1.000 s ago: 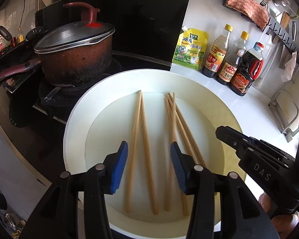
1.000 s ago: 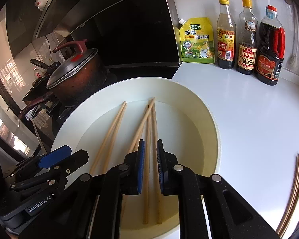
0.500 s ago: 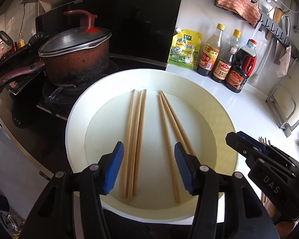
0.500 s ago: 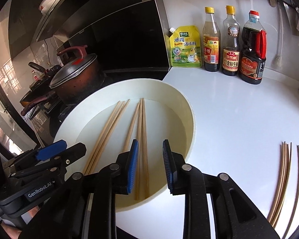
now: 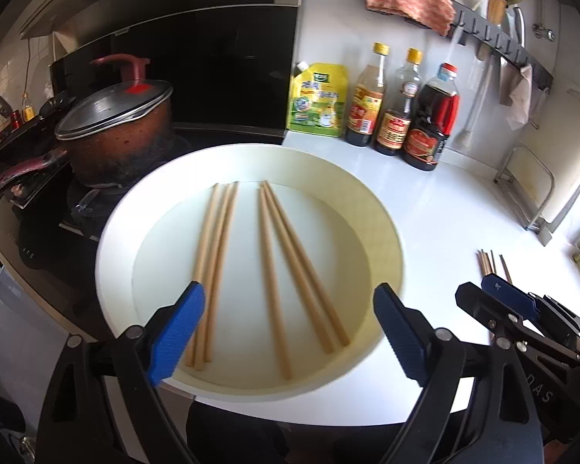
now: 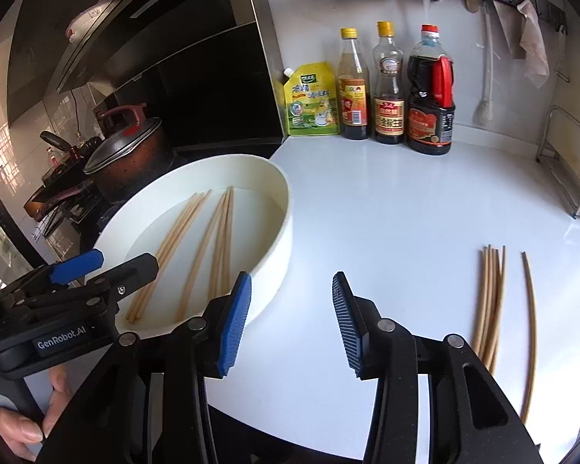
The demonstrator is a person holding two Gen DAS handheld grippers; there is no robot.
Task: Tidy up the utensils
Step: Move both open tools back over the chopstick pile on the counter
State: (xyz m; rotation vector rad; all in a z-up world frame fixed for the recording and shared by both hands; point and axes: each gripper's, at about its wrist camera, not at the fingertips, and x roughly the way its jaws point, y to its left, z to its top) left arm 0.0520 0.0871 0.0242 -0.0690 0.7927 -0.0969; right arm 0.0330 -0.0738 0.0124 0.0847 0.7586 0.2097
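Observation:
A white round basin at the counter's left end holds several wooden chopsticks in two bundles, a left bundle and a right bundle. My left gripper hovers over the basin's near side. Its jaws are opening wide and grip nothing; the chopsticks lie below them. My right gripper is over the bare counter just right of the basin rim. Its jaws are opening too, with nothing between them. More chopsticks lie loose on the counter to its right, with a single one apart from them.
A lidded pot sits on the stove left of the basin. A yellow pouch and three sauce bottles line the back wall. A metal rack stands at the right. A person's hand holds the left gripper.
Both grippers have drawn back from the basin and opened. The right one, nearly shut over chopsticks before, has swung right over the counter. The chopsticks now lie in two tidy bundles.

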